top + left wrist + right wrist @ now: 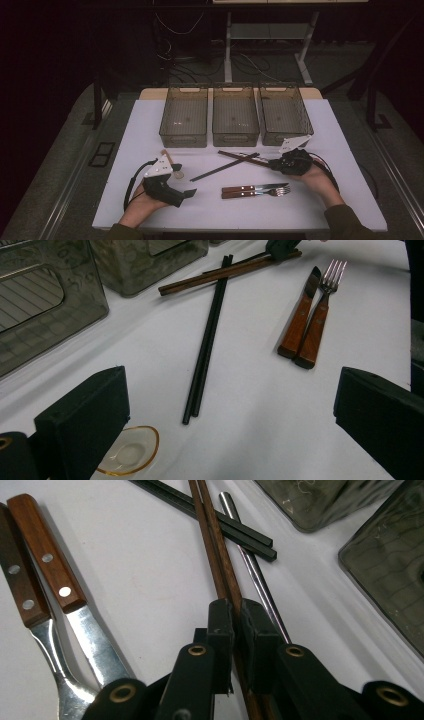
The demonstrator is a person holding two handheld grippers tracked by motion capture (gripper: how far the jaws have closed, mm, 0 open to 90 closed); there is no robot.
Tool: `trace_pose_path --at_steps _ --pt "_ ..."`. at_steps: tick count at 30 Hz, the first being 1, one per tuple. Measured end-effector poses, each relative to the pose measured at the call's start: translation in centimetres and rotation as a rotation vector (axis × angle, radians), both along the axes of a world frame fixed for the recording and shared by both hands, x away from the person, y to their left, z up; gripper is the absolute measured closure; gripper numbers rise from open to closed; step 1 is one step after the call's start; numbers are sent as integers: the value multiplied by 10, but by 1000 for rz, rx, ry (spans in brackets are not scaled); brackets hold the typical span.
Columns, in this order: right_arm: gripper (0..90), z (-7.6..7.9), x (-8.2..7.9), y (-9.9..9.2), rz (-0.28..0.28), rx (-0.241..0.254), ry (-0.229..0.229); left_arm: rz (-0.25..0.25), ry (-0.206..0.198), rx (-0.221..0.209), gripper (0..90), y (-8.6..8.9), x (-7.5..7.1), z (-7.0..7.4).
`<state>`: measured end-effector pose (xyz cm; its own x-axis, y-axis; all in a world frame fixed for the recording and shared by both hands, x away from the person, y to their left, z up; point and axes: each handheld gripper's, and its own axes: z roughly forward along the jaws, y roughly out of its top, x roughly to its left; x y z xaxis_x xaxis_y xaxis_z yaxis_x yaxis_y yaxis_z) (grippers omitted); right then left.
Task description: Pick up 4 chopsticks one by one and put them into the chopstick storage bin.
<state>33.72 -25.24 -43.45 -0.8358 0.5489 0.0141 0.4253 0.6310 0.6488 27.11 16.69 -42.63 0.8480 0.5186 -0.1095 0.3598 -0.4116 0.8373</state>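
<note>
Right claw clenches the brown chopsticks near one end where they lie on the desk crossed over the black chopsticks, so lifting may let one slip or drag the black pair, while the left claw gapes idle.

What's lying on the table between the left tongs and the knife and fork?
In the left gripper view, a pair of long black chopsticks lies between the open left tongs and the wooden-handled knife and fork.
</note>
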Motion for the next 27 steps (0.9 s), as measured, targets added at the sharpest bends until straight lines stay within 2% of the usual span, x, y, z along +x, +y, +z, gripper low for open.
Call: trace_pose_path --at_steps 14,20,27 --pt "841 -2 -2 3 19 -24 -7 -8 0 -1 7 -1 0 0" --pt "838 -2 -2 4 40 -17 7 -9 0 -5 7 -1 0 0" --pt "807 -5 -3 7 66 -41 21 -10 -2 -5 7 -1 -1 0"
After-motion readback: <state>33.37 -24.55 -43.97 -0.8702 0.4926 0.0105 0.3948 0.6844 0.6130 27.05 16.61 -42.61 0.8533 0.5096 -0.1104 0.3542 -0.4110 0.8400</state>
